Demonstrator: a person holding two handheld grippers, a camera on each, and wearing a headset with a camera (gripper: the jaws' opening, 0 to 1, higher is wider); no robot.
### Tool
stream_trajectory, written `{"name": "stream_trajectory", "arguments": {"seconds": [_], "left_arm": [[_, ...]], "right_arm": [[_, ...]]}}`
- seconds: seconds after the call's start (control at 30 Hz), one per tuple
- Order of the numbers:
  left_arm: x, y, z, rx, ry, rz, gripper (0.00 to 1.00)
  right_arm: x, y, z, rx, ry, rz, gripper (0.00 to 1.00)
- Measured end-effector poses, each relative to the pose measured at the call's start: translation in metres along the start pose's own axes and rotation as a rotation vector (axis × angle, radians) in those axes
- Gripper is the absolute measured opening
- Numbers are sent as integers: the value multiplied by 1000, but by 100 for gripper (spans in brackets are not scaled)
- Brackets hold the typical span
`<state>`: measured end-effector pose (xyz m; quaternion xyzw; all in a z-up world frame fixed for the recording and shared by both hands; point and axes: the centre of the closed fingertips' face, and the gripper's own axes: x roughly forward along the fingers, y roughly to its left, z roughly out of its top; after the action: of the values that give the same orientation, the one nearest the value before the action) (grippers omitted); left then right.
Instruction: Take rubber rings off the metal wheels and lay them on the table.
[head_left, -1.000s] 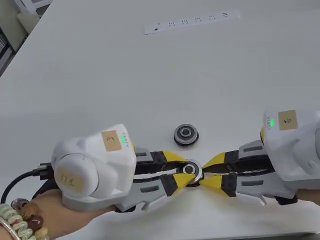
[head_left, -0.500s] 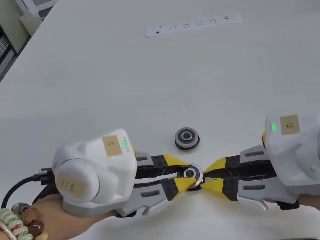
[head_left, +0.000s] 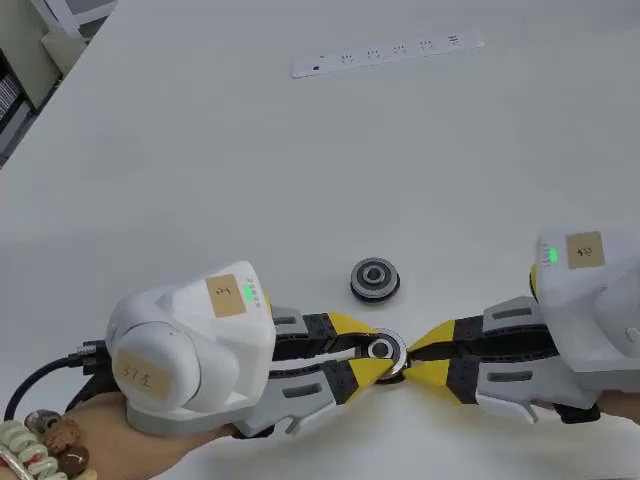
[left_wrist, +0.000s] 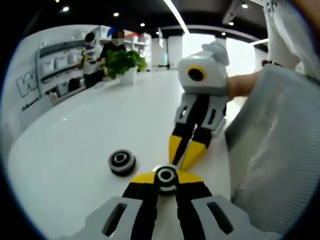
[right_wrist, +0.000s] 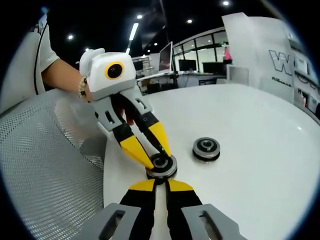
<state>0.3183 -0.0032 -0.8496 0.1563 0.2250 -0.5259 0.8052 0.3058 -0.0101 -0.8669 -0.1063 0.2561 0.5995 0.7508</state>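
Held wheel (head_left: 382, 350): a small metal wheel close to the near edge of the table (head_left: 200, 180), pinched between the two tools.
Left gripper (head_left: 368, 352): jaws narrow, closed on the held wheel's left side; its yellow tips bracket the wheel in the left gripper view.
Right gripper (head_left: 415, 353): jaws narrow, closed on the opposite side of the held wheel, tip to tip with the left.
Rubber ring: the dark outer band of the held wheel, by my reading; still seated on the metal.
Free wheel (head_left: 375, 280): lies flat just beyond the held wheel, toward the far edge, apart from both tools, dark band on.
Power strip (head_left: 388, 53): near the far edge, well apart.
Change over the last second: almost none. The whole head view has drifted slightly, so the camera moved; grippers, held wheel and free wheel keep the same relation.
Meaning for the task: the double grip is set but no peel has begun; no ring lies on the table yet.
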Motion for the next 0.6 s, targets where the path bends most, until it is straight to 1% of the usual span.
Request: {"name": "stream_trajectory", "arguments": {"seconds": [0.27,0.4,0.47,0.53,0.6], "left_arm": [[0,0,0,-2,1,0,14],[0,0,0,8,4,0,14],[0,0,0,11,4,-1,14],[0,-1,0,5,3,-1,14],[0,-1,0,13,4,-3,14]], "right_arm": [[0,0,0,24,-8,0,2],[-1,-1,0,54,-25,-2,0],[-2,-2,0,91,-31,-2,0],[-2,-2,0,101,-34,-2,0],[-3,-3,-1,116,-37,-5,0]]}}
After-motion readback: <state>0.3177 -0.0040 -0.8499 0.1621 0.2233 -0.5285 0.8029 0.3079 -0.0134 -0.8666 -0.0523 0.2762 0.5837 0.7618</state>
